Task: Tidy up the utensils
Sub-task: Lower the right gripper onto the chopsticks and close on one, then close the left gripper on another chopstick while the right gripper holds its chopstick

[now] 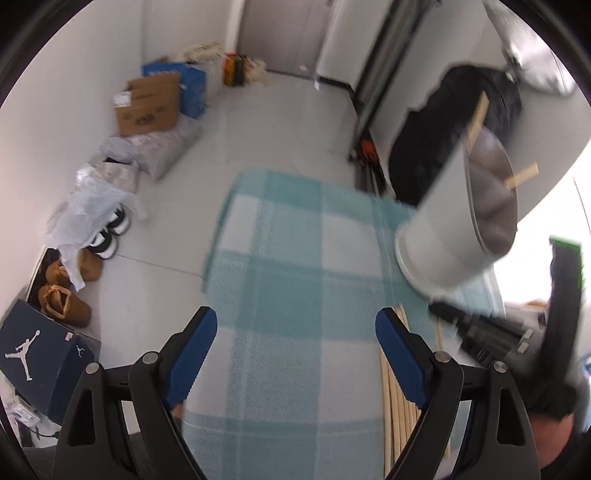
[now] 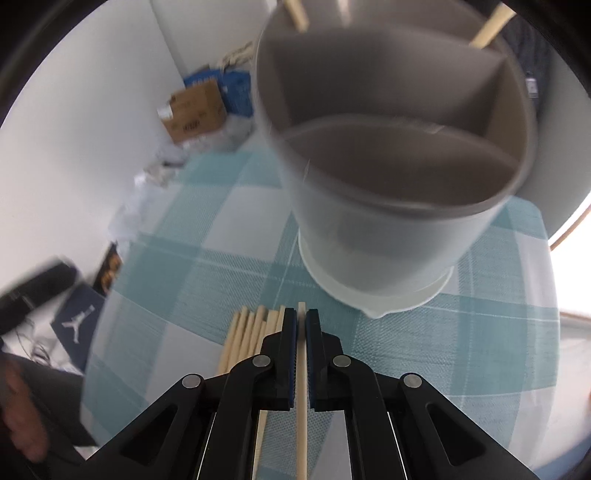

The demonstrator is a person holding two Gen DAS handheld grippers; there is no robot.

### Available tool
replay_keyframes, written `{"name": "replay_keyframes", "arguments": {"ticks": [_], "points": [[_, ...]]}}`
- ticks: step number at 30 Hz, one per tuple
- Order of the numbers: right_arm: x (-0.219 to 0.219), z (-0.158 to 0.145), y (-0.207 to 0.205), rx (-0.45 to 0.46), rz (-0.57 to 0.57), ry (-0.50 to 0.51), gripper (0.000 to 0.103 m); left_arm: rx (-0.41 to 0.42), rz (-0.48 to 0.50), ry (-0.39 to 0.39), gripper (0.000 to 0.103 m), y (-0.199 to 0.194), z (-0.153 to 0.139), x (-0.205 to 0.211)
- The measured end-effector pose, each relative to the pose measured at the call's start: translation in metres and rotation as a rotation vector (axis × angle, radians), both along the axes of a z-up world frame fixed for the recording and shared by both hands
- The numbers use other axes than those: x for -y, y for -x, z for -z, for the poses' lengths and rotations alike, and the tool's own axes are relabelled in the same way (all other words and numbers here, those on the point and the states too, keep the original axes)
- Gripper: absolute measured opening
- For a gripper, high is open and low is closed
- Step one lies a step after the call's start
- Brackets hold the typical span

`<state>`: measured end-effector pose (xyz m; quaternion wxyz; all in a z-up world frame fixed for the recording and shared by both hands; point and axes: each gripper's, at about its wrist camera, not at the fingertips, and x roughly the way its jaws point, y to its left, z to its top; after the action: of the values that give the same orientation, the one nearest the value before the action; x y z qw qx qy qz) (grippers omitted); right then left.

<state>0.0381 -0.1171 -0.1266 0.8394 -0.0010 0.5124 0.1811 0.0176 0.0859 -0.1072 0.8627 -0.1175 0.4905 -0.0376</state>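
Right hand-held gripper (image 2: pixel 301 318) astride forward-pointing chopstick (image 2: pixel 301 387)

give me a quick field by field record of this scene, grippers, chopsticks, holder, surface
left gripper: open, fingers apart over the cloth, nothing between them
right gripper: shut on one chopstick
loose chopsticks: bundle lying flat on the cloth, left of the right gripper
holder: grey round container with inner dividers, standing on the cloth; a few sticks already poke out at its far side
surface: teal and white checked cloth
floor: boxes, bags and shoes along the wall
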Motion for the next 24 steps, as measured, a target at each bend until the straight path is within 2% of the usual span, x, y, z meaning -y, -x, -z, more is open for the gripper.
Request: {"name": "replay_keyframes", "arguments": {"ticks": [7,11,18,21,24], "points": [[0.051,-0.035,0.012,0.068,0.101,-0.205,0.004,-0.092,0.145,-0.048,0.085,0.008,0.014,0.04],[0.065,-0.042,0.011,0.077,0.162,-0.297,0.004,-0.133,0.188,-0.126,0.085,0.013,0.024,0.056],[0.089,-0.054,0.016,0.104,0.194,-0.378,0.004,-0.214,0.177,-0.171,0.085,0.014,0.04,0.061],[0.095,-0.059,0.019,0.121,0.197,-0.39,0.004,-0.21,0.173,-0.197,0.085,0.013,0.038,0.065],[0.102,-0.063,0.023,0.14,0.203,-0.4,0.004,-0.223,0.155,-0.19,0.085,0.01,0.038,0.065]]}}
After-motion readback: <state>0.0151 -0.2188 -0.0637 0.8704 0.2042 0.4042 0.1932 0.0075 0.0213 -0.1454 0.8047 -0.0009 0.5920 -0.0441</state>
